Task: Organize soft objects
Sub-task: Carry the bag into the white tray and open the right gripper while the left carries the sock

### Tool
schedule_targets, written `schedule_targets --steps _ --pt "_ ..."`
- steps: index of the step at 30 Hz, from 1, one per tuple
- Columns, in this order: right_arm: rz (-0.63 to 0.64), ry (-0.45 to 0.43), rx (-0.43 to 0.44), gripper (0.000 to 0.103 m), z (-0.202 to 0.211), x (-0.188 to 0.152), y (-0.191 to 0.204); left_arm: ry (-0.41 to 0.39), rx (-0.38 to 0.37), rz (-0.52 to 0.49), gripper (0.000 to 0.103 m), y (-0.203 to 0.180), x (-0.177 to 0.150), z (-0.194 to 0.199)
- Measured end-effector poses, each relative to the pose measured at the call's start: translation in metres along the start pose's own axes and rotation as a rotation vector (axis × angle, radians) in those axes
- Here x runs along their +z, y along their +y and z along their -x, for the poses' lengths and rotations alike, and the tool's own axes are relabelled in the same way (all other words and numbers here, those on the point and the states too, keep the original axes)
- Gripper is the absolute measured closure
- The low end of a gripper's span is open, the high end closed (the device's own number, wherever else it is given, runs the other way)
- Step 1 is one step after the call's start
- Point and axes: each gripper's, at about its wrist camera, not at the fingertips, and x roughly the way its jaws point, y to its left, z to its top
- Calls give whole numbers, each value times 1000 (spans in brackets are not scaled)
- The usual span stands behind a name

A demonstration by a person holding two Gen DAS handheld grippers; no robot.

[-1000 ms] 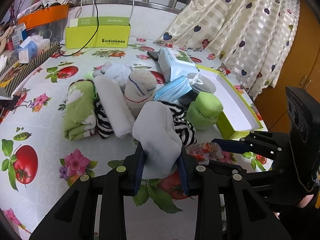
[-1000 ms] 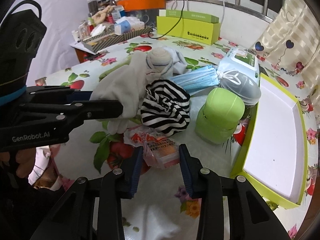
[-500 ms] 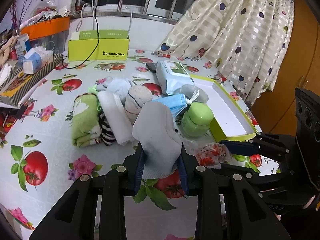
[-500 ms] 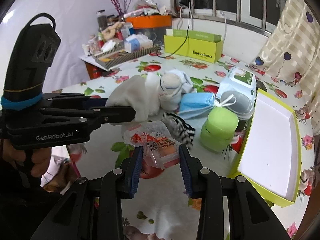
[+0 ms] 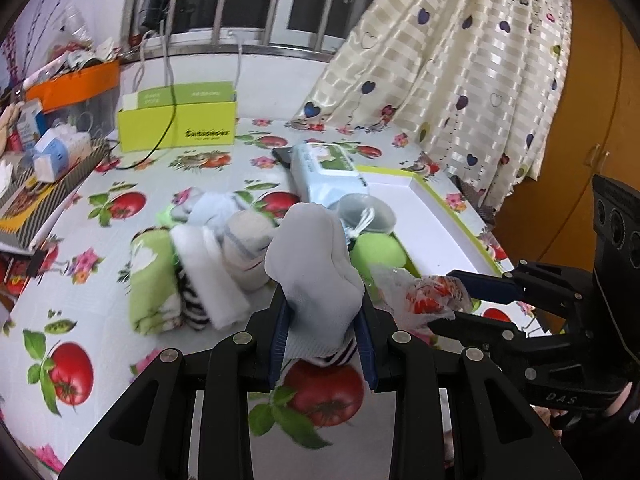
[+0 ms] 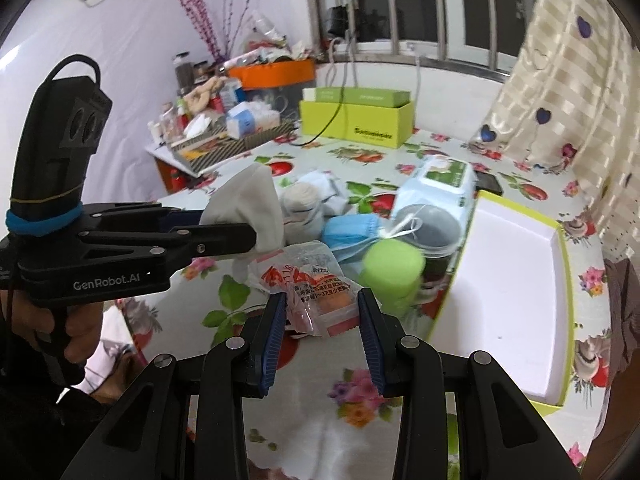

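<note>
The left gripper (image 5: 323,334) pinches a grey sock (image 5: 316,264), which stands up between the blue pads and hides much of what lies behind it. A bit of striped cloth peeks out under the sock's hem; whether it is held too I cannot tell. The right gripper (image 6: 321,328) is clamped on a crinkled snack packet (image 6: 316,296) with red print, too blurred to read.

From the left wrist, the rolled cloths (image 5: 188,276) lie at about ten o'clock of the sock on the tablecloth (image 5: 100,344), packed side by side: green, striped, white, then a beige roll half covered. The green jar (image 5: 378,250) at one o'clock is mostly hidden. From the right wrist, the tray (image 6: 516,292) sits at three o'clock, its far side cut off by the frame edge. A blue mask (image 6: 352,232) lies at twelve, touching a dark-lidded tub (image 6: 430,234).
</note>
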Motion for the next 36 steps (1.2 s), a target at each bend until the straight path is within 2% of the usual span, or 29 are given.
schedule_targets --steps 17,28,36 --pt "-149 -37 -139 68 19 -9 -86 19 -88 -107 71 -61 37 -41" --pt "-269 11 -229 68 3 -26 -147 70 -133 -153 71 -96 49 -81" --pt "-301 39 -264 66 -12 -31 -174 129 -143 -162 71 -111 53 -119"
